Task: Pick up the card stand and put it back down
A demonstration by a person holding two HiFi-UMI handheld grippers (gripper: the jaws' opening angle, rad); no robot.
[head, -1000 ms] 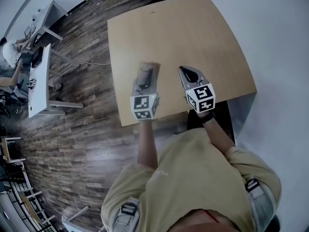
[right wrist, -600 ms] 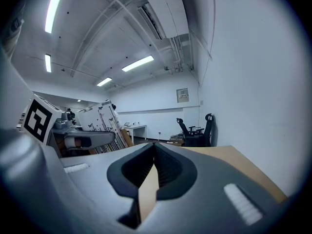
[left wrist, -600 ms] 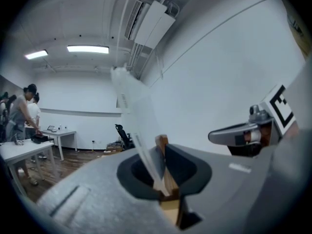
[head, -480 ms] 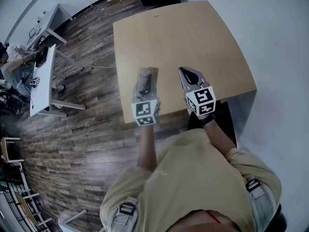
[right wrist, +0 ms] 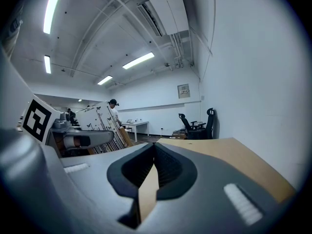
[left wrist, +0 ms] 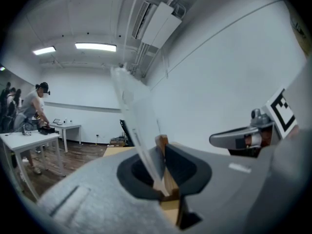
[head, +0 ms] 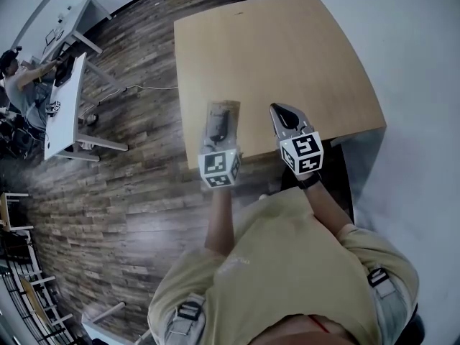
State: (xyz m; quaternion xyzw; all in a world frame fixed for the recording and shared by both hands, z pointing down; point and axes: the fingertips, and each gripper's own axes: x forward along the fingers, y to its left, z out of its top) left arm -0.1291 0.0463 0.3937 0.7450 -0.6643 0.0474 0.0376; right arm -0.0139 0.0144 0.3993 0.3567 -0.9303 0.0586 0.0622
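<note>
Wood-based card stand point(left wrist: 168, 179) sits clamped by its base in the left claw point(left wrist: 161, 147), near the front edge of the counter point(head: 287, 49); the right claw point(right wrist: 154, 147) is closed on nothing just beside it. To set the stand down well, the base should probably be levelled and lowered flat before release, since the clear panel point(left wrist: 134, 106) leans. The left gripper view alone shows that lean and the grip. The head view alone shows the stand's place over the counter, though not whether it touches.

Khaki T-shirt point(head: 287, 264); grey left tool point(head: 220, 124) and right tool point(head: 282, 111), black-and-white marker cubes point(head: 219, 167)
</note>
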